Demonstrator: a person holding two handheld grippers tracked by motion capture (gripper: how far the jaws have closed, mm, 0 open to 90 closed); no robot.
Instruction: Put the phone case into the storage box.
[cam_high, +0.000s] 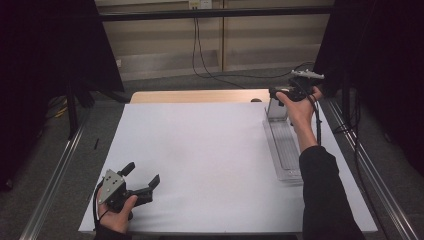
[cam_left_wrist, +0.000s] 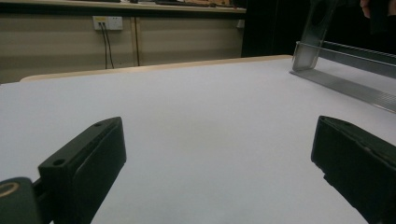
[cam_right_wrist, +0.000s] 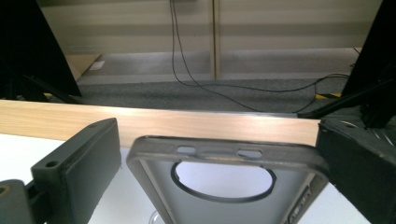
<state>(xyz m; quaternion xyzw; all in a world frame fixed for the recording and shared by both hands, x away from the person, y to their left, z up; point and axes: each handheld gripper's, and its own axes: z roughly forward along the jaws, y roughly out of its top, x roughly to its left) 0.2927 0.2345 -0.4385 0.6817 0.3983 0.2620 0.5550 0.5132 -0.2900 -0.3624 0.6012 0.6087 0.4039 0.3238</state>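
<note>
Counter (cam_high: 200, 165) under white sheeting, and out at its left near corner, far from the clear tray (cam_high: 284, 150), the left gripper (cam_high: 142, 176) rests with its jaws spread wide and nothing between them. From its own view the white surface runs bare up to the tray at far right. Moving right: the tray lies lengthwise along the counter's right side, and at its far end stands a translucent phone case (cam_right_wrist: 229, 186), upright, camera cut-out uppermost. The right gripper (cam_high: 280, 92) is up there at the tray's far end, jaws flanking the case, the right one touching its edge while the left stands a little clear, so it looks parted, not yet pinching. My read: the step is taking hold of the case. Best done by centring the jaws on its two long edges, closing gently because the thin shell can flex, then lifting straight up clear of the tray's wall. The idle left gripper could steady the tray if it drags.
</note>
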